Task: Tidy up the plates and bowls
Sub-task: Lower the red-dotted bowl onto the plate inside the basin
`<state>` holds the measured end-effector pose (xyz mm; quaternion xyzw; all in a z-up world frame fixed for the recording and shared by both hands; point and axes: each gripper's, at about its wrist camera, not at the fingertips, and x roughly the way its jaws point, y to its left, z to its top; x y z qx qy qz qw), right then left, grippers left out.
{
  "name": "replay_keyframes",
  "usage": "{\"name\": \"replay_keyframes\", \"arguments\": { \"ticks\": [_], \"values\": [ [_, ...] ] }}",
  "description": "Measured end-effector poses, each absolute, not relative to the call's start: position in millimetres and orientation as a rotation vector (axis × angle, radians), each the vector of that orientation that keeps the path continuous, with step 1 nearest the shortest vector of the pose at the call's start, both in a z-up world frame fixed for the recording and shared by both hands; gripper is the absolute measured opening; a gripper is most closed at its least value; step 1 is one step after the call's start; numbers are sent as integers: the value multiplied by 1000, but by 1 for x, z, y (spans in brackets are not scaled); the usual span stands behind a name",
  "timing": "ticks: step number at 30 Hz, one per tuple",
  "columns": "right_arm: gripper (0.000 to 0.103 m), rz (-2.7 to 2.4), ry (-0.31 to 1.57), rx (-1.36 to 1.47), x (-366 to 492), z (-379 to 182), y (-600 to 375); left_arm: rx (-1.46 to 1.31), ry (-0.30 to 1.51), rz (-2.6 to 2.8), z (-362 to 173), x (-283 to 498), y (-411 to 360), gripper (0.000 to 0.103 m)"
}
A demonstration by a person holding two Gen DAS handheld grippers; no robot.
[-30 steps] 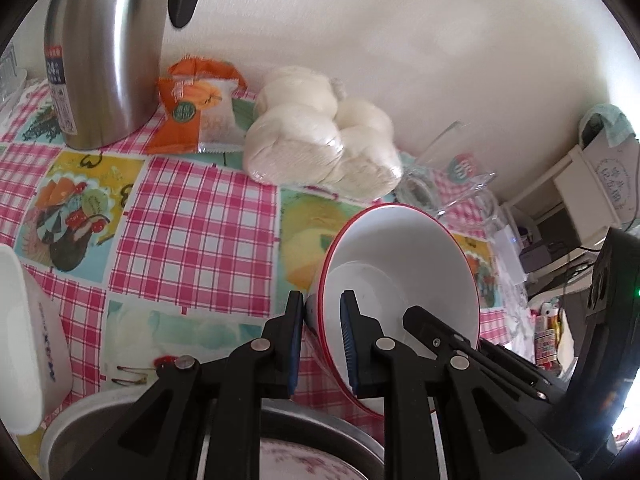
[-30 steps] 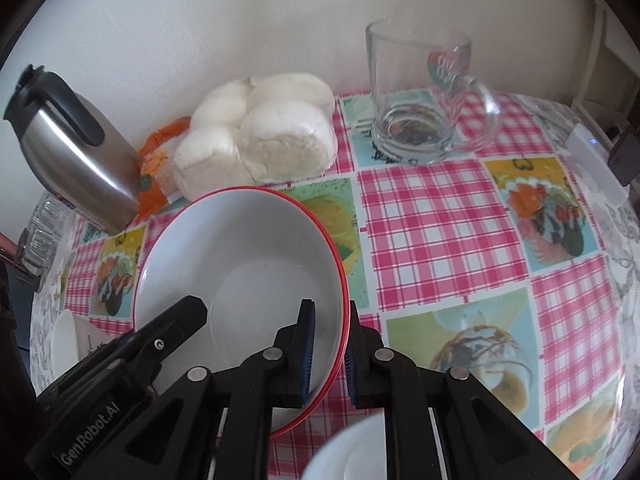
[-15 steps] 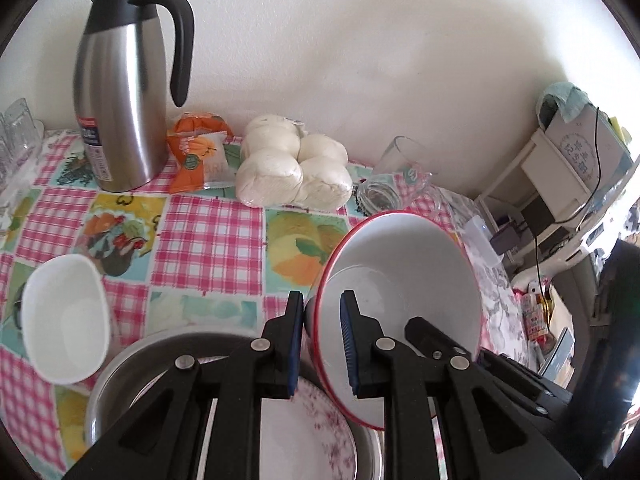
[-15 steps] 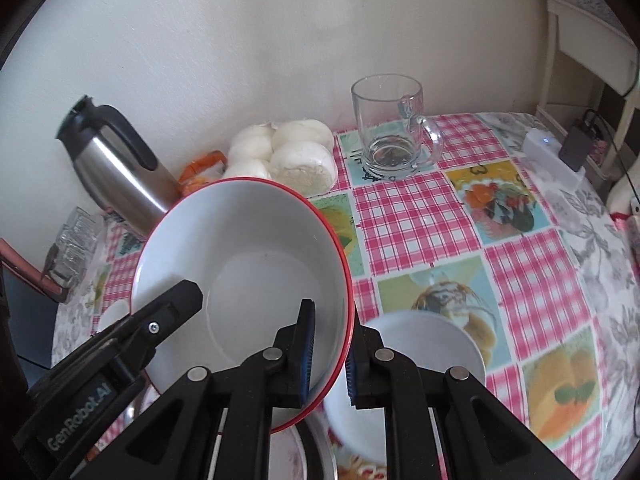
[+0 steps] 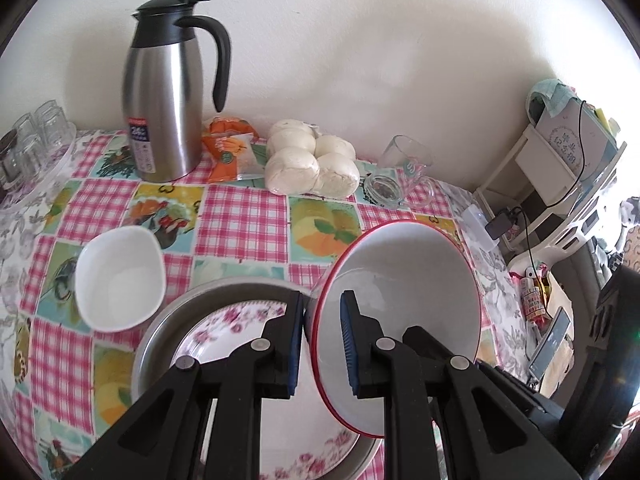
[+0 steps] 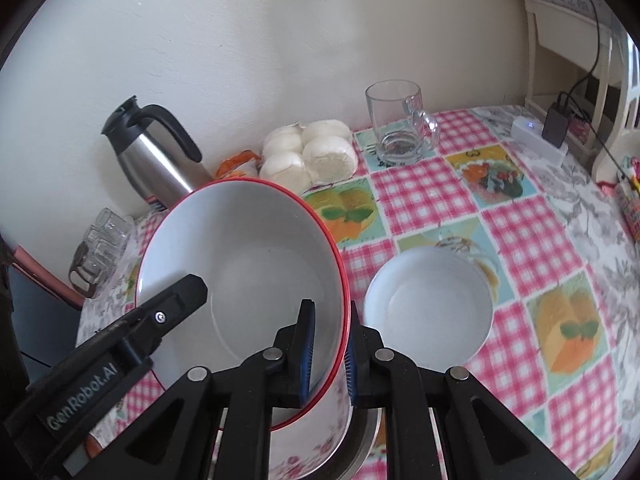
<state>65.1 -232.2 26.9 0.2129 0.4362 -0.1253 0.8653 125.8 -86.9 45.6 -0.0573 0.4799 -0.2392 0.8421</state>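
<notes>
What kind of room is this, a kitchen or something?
Probably a dining corner in someone's home, maybe by the kitchen. A table with a checked fruit-print cloth stands against a wall, with a steel thermos jug, a bag of steamed buns and a glass mug on it.

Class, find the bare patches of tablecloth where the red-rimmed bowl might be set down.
Bare tablecloth lies between the steel jug, buns and small white bowl. Another patch fronts the glass mug. It is crowded along the wall.
</notes>
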Motion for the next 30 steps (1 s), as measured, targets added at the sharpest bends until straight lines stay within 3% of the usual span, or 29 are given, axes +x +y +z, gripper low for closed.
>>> {"name": "replay_keyframes", "arguments": {
  "ticks": [30],
  "values": [
    [14,-204,1045,499,57,-43,-185,-220,1205,-373,-19,122,-33,19]
  ]
}}
